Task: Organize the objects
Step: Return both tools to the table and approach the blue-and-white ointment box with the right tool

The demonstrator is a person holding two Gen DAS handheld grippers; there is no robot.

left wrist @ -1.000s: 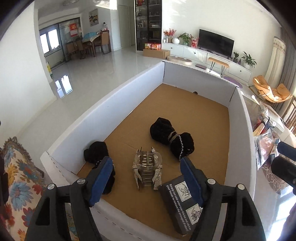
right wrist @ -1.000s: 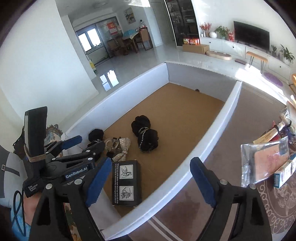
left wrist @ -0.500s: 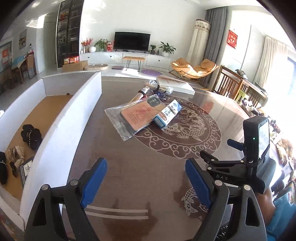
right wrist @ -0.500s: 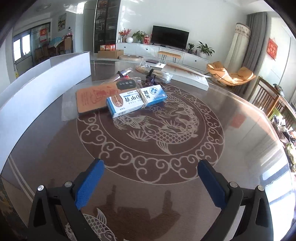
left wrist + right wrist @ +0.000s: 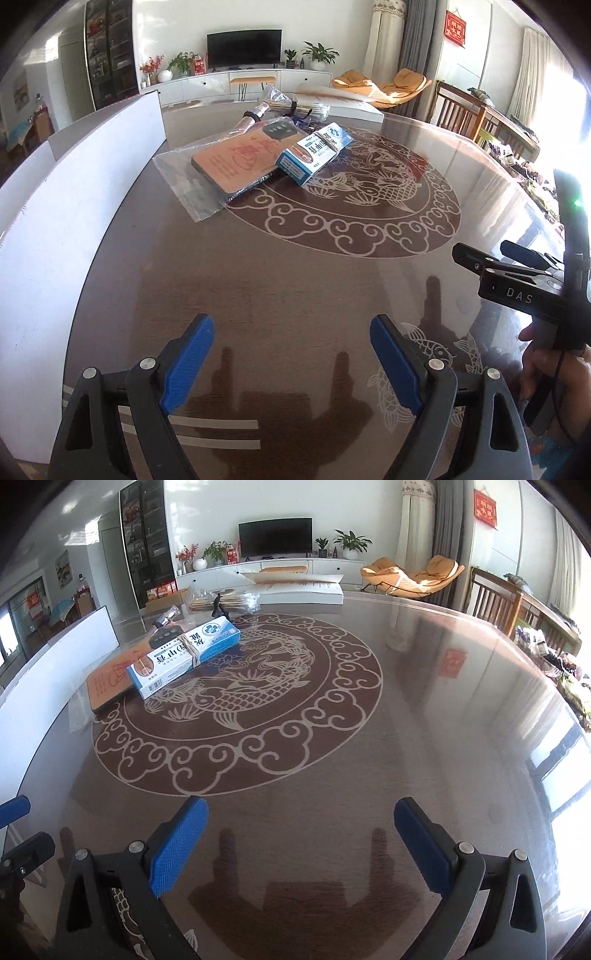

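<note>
Big dark table [image 5: 295, 280] with the fish-and-cloud inlay fills the room's middle, and along its left edge stands the white-walled box [image 5: 74, 192], the likely home for the loose things. Towards the far-left part of the table lies the small heap: a phone-like case in a clear bag [image 5: 236, 162], the blue-and-white carton [image 5: 314, 151] tied with string resting partly on it, and behind them a bundle of sticks [image 5: 225, 603] and a small metal-tipped thing I can't make out. Both tools hover low over the near edge, well apart from the heap. Left gripper [image 5: 291, 365]: jaws spread wide, nothing between them. Right gripper [image 5: 301, 843]: same, wide apart and empty. The step, I'd say, is the reach for the carton, since it sits on top. Best taken across its narrow sides, jaws squared to the long edges, lifted straight so the slippery bag underneath doesn't drag along
</note>
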